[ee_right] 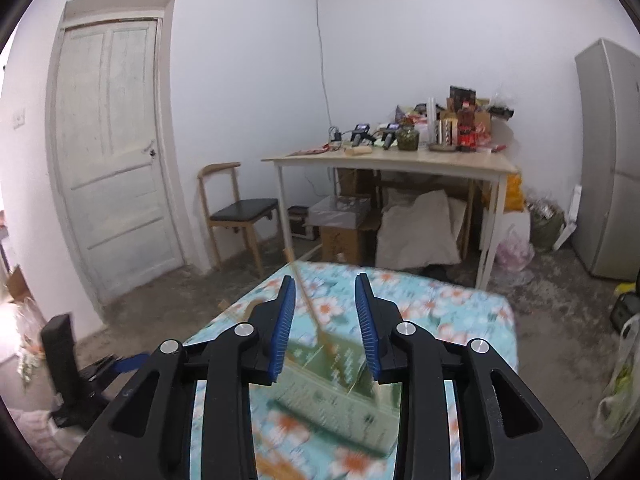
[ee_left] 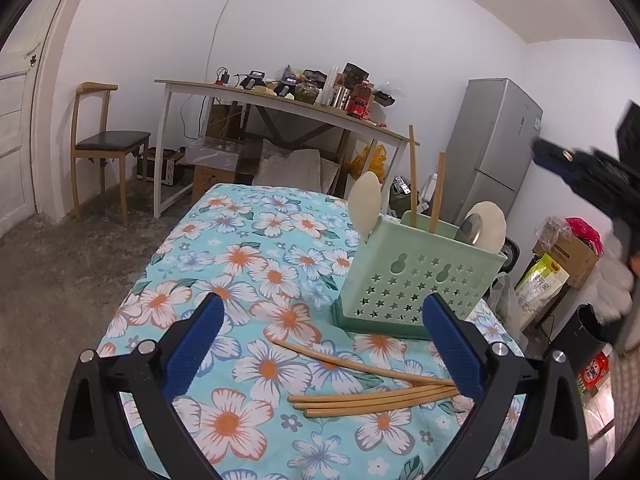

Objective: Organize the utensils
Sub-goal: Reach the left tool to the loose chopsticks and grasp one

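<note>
Left gripper spread wide, empty, above four loose chopsticks on floral tablecloth, green utensil holder just beyond, right gripper parted over blurred holder, one chopstick between pads, contact unclear.

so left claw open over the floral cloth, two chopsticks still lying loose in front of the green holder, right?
Not quite: four chopsticks lie loose, not two, as the left wrist view shows. The left claw is open over the floral cloth, and they lie before the green holder.
</note>
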Action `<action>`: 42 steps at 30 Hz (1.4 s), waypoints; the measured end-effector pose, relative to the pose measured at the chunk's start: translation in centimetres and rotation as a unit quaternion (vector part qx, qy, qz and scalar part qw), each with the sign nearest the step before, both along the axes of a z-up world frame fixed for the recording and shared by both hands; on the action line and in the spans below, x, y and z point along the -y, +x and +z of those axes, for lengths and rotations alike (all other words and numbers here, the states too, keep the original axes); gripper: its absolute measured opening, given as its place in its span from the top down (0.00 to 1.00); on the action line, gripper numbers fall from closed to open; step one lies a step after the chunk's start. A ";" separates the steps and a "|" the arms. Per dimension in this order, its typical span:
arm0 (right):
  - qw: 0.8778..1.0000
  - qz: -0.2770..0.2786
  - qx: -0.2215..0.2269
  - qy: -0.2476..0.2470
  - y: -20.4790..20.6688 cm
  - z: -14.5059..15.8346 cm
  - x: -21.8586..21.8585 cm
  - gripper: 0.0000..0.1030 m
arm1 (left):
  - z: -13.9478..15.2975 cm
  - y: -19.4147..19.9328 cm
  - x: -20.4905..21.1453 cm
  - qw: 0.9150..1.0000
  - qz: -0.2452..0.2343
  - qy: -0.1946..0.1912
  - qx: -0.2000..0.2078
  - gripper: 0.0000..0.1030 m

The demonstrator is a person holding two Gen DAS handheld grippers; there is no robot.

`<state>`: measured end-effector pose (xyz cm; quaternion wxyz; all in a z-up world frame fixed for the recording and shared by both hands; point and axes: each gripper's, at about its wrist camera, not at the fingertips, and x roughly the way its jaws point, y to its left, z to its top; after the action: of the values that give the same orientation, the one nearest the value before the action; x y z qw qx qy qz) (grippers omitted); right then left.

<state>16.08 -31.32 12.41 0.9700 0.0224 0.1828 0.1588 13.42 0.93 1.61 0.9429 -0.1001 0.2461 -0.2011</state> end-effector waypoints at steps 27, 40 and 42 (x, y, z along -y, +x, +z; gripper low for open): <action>0.967 -0.050 -0.209 0.137 -6.4 -16.6 1.2 0.63 | -0.7 0.7 2.1 0.998 0.001 0.037 -0.046 0.06; 0.964 -0.038 -0.214 0.156 -6.7 -17.6 1.6 0.63 | -3.5 5.6 0.4 0.976 0.033 -0.090 -0.197 0.06; 0.963 -0.036 -0.215 0.156 -6.7 -17.6 1.6 0.63 | -4.1 6.6 0.0 0.966 0.039 -0.122 -0.226 0.07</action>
<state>9.43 -32.88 -5.21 0.8976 0.2135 0.3587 0.1417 20.04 0.96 -2.50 0.8504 -0.2670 0.4223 -0.1648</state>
